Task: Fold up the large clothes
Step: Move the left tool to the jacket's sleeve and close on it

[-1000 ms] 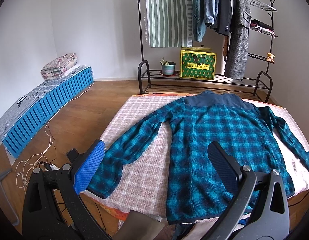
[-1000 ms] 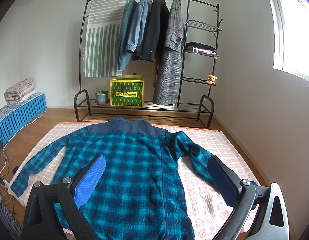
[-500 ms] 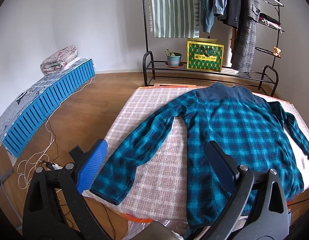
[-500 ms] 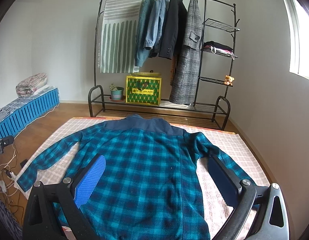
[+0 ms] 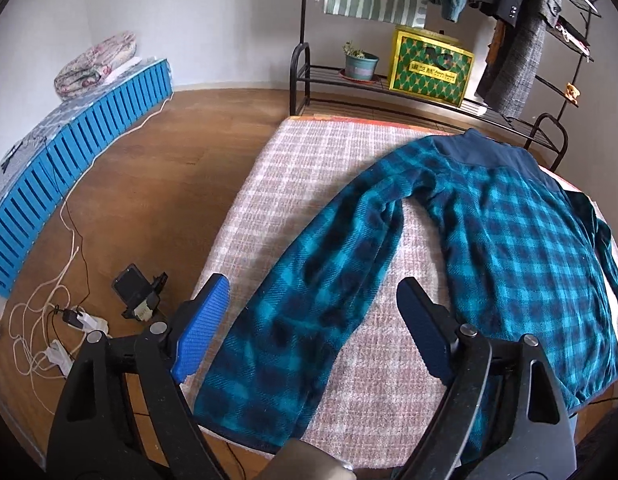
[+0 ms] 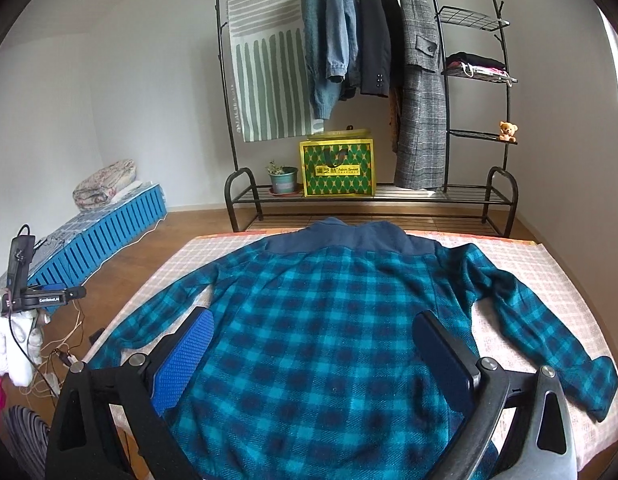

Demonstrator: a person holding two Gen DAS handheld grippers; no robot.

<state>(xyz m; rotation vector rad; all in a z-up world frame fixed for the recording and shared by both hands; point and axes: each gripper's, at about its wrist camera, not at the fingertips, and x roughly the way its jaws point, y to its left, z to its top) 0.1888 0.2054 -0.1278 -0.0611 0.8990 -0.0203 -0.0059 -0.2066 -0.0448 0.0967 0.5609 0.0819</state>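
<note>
Behind everything, a clothes rack [image 6: 365, 92] lines the white wall. Ahead of both pairs of fingers, a teal plaid jacket [image 6: 329, 320] lies back-up on the checked table cover [image 5: 309, 184]. The left gripper [image 5: 313, 324], jaws spread though just narrowing, hangs above one sleeve [image 5: 309, 304], not pinching it. The right gripper [image 6: 313, 344], fingers wide, hovers over the jacket's back, empty.

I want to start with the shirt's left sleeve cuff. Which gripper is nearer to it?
Left. The left gripper hovers open right above the left sleeve cuff; the right gripper is over the shirt's back.
</note>
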